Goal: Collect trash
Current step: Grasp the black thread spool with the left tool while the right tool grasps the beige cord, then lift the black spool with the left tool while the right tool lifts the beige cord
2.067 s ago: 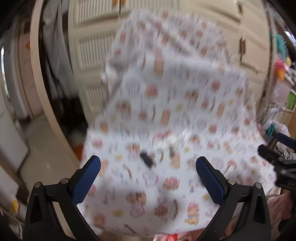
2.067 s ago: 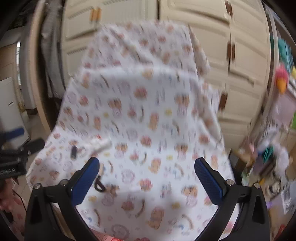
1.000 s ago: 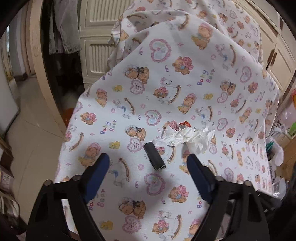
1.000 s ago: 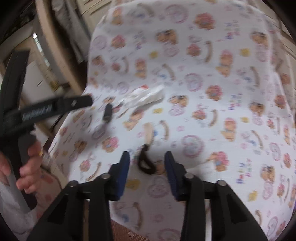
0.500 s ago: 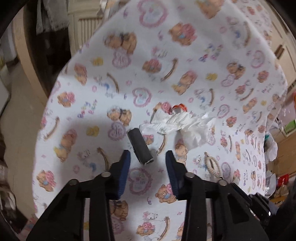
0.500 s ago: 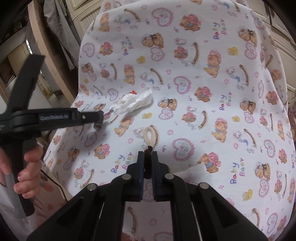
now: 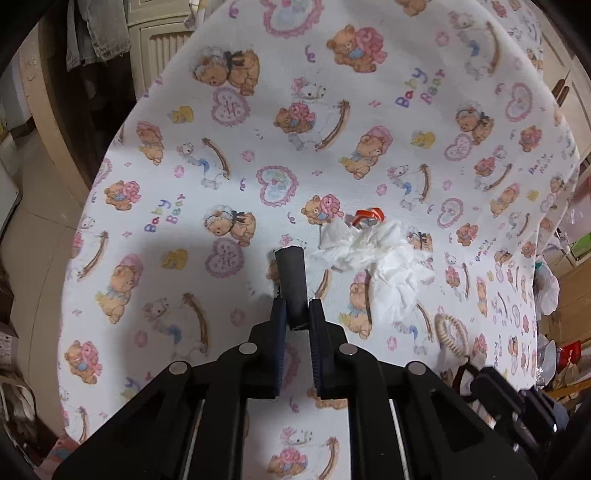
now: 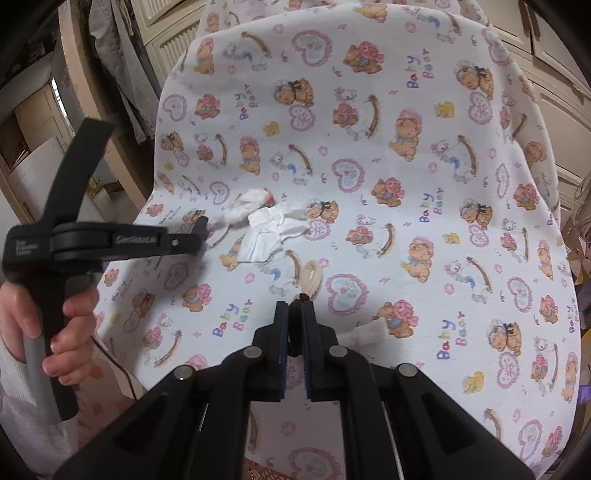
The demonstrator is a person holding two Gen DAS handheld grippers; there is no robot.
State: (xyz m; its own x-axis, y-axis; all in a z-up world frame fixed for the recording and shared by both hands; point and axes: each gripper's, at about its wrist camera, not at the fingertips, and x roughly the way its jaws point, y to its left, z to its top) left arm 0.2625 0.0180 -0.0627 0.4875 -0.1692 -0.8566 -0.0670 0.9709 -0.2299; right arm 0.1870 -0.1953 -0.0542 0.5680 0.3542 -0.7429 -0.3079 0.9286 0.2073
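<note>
Black tube point(image 7: 291, 280): pinched by left gripper point(image 7: 295, 314), whose jaws just closed, for lifting.
Hair tie point(image 8: 309, 275): right gripper point(image 8: 294, 314) clamped shut on its dark end.
Tissue point(image 7: 373, 258): uncollected on bear-print sheet point(image 7: 221, 147).

I read this as a home bedroom: behind the teddy-bear print sheet point(image 8: 369, 155) stand cream louvred wardrobe doors point(image 8: 166, 40), with hanging clothes point(image 7: 98, 33) left of it.

In the right wrist view, the right gripper point(image 8: 294, 308) hides all but a small dark tip of whatever its shut jaws pinch, so the thing cannot be named. The left gripper point(image 8: 202, 225), at middle left, is smeared at its tip. The orange-and-white scrap point(image 7: 366, 216) lies half buried under the crumpled tissue point(image 7: 373, 258).
</note>
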